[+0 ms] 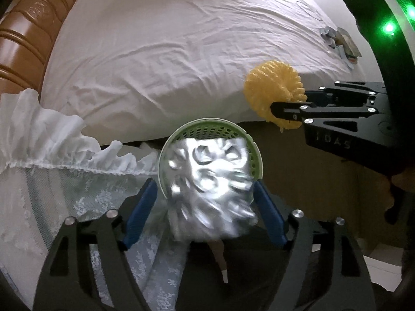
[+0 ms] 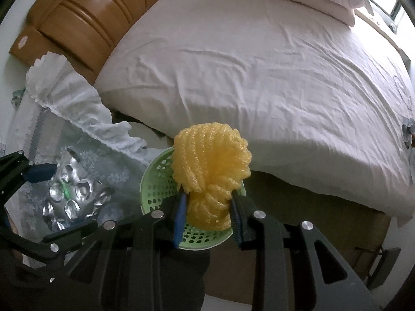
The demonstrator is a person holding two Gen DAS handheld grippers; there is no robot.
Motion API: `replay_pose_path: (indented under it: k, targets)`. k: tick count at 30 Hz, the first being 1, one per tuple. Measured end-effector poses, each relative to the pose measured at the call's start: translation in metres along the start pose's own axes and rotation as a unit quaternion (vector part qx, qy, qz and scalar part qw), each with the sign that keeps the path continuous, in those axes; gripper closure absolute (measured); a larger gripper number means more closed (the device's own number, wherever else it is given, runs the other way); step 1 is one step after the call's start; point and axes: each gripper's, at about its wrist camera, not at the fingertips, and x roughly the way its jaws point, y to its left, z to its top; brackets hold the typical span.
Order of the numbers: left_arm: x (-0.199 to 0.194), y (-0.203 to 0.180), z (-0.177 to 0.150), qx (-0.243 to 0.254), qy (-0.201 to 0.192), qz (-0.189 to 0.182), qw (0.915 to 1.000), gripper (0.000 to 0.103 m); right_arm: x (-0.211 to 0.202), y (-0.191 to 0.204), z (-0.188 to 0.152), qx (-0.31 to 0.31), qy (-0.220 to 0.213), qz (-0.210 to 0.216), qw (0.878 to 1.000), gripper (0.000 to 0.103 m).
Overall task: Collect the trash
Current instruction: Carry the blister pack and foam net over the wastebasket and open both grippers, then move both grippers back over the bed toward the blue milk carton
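left wrist: my left gripper (image 1: 206, 204) has fingers spread; crumpled silver foil blister sheet (image 1: 211, 191) sits between the pads, apparently loose, directly over the round pale-green perforated plastic basket (image 1: 207, 129).
right wrist: my right gripper (image 2: 207, 216) pinches the yellow foam fruit net (image 2: 211, 171), basket (image 2: 158, 189) straight below.
next: left looks nearer to dropping; basket is beside the white-sheeted bed (image 2: 259, 77).

The basket (image 2: 158, 189) stood beside the bed (image 2: 259, 77), right of the lace cloth (image 2: 85, 140). The foam net (image 2: 211, 165) hung above the basket. The foil (image 1: 210, 186) hung over the basket's rim, left of the net.
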Motion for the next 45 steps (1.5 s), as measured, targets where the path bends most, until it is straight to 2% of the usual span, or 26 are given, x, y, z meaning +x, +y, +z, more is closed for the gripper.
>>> replay_pose_path:
  k: [3, 19, 21, 23, 25, 35, 37, 40, 41, 43, 44, 45]
  targets:
    - [0.001, -0.002, -0.001, 0.003, -0.001, 0.004, 1.0000, 0.020, 0.003, 0.000, 0.000, 0.001, 0.003, -0.001, 1.000, 0.072]
    - [-0.009, 0.023, -0.009, -0.037, -0.013, 0.027, 0.9989, 0.018, 0.022, 0.016, -0.012, -0.008, 0.042, 0.028, 0.999, 0.070]
    - [-0.011, 0.027, -0.011, -0.040, -0.016, 0.031, 0.9986, 0.018, 0.025, 0.018, -0.014, -0.009, 0.049, 0.033, 0.998, 0.062]
    - [-0.013, 0.031, -0.013, -0.044, -0.017, 0.034, 0.9983, 0.018, 0.028, 0.019, -0.015, -0.003, 0.053, 0.024, 0.998, 0.025]
    - [-0.015, 0.034, -0.015, -0.047, -0.018, 0.035, 0.9981, 0.018, 0.029, 0.020, -0.014, 0.006, 0.052, 0.019, 0.998, 0.013]
    - [-0.026, 0.053, -0.022, -0.077, -0.034, 0.040, 0.9956, 0.018, 0.030, 0.018, -0.002, 0.023, 0.049, -0.006, 0.999, 0.009]
    - [-0.034, 0.063, -0.027, -0.102, -0.046, 0.045, 0.9927, 0.018, 0.024, 0.024, 0.005, 0.015, 0.041, -0.012, 0.999, 0.009]
    - [-0.053, 0.089, -0.042, -0.161, -0.071, 0.056, 0.9827, 0.018, 0.007, 0.051, 0.024, -0.021, 0.009, -0.016, 1.000, 0.008]
    - [-0.062, 0.101, -0.050, -0.187, -0.081, 0.065, 0.9769, 0.016, 0.005, 0.054, 0.027, -0.026, 0.004, -0.015, 1.000, 0.006]
    - [-0.078, 0.123, -0.066, -0.226, -0.101, 0.080, 0.9657, 0.009, -0.011, 0.085, 0.043, -0.060, -0.029, -0.001, 0.998, 0.003]
    - [-0.086, 0.135, -0.076, -0.246, -0.111, 0.088, 0.9589, 0.009, -0.013, 0.090, 0.046, -0.065, -0.034, 0.002, 0.997, 0.003]
    - [-0.099, 0.154, -0.092, -0.276, -0.123, 0.102, 0.9477, 0.009, -0.019, 0.110, 0.054, -0.085, -0.045, 0.013, 0.995, 0.003]
